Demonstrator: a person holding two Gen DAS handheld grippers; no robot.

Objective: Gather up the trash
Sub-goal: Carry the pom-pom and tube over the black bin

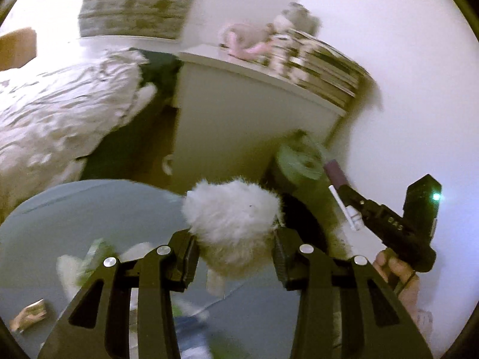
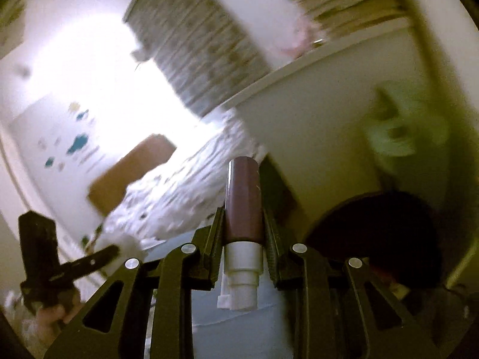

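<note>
Trash rides in both grippers: the left gripper (image 1: 236, 239), angled downward over a blue-grey surface (image 1: 89, 206), clamps a fluffy white tuft (image 1: 233, 212); the right gripper (image 2: 243, 224), tilted, pinches a smooth maroon-and-white tube (image 2: 243, 203) lengthwise.

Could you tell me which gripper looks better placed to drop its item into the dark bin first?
Probably the right gripper: its maroon tube sits nearer the dark bin than the left gripper with its white fluff.
</note>
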